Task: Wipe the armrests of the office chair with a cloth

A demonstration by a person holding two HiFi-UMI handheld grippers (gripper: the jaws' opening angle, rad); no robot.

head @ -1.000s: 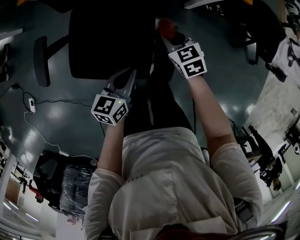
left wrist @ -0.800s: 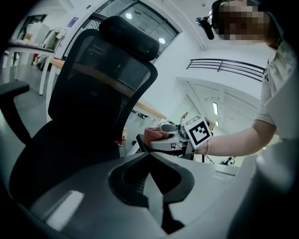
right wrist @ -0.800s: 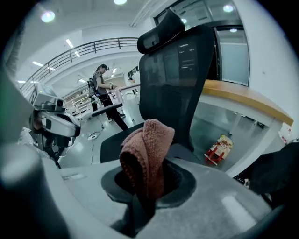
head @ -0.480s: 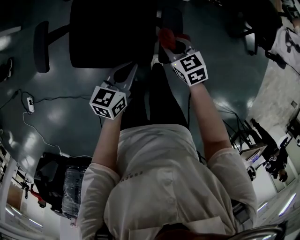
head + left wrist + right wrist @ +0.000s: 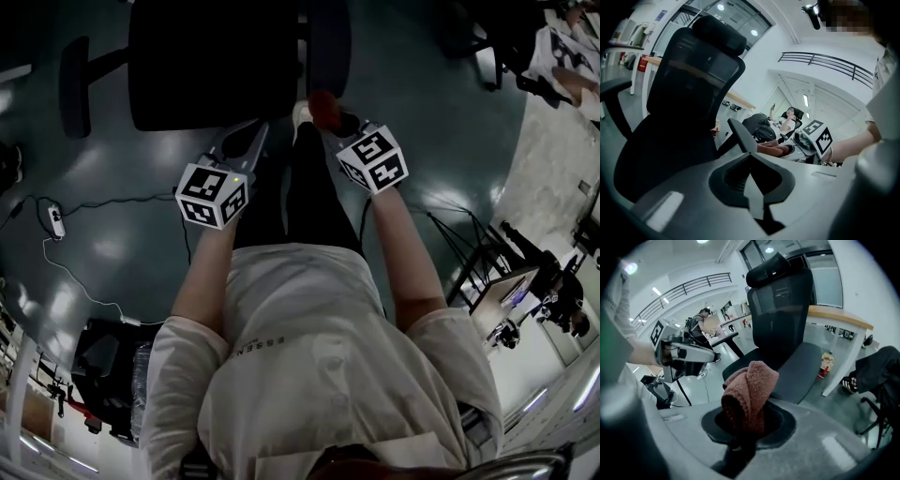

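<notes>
The black office chair stands ahead of me, with its left armrest and right armrest showing as dark pads. My right gripper is shut on a rolled red cloth, which sits just short of the near end of the right armrest; contact cannot be told. In the right gripper view the cloth fills the jaws, and the chair's mesh back rises behind it. My left gripper is shut on nothing and points at the seat's front right corner. The left gripper view shows the chair close by.
A power strip with a cable lies on the dark floor at the left. A wooden-topped desk and another dark chair stand to the right of the office chair. People sit at desks further back.
The right gripper with the cloth has drawn back along the chair's right side toward me. The left gripper has kept its place, and my head view has shifted so the chair sits higher.
</notes>
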